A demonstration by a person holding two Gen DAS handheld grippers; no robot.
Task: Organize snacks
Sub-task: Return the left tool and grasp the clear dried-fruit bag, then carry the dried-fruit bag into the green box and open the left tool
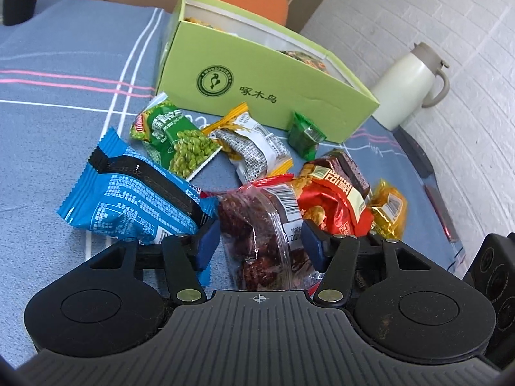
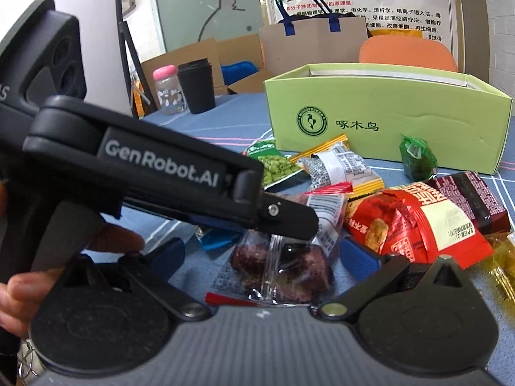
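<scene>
A clear packet of red dates (image 1: 257,234) lies on the blue tablecloth at the near end of a heap of snacks. My left gripper (image 1: 259,241) straddles it, and both blue pads (image 1: 206,244) touch its sides. From the right wrist, the left gripper's finger (image 2: 289,218) lies across the top of the same date packet (image 2: 283,267). My right gripper (image 2: 264,257) stands open around the packet's lower end, its pads apart from it. An open light-green box (image 1: 257,74) with a few snacks inside stands behind the heap.
Around the dates lie a blue packet (image 1: 128,193), green peas (image 1: 173,141), a yellow-grey packet (image 1: 251,151), a small green one (image 1: 304,135), a red one (image 1: 331,199) and a gold one (image 1: 389,209). A white jug (image 1: 412,87) stands near the table's right edge. A black cup (image 2: 196,87) is far left.
</scene>
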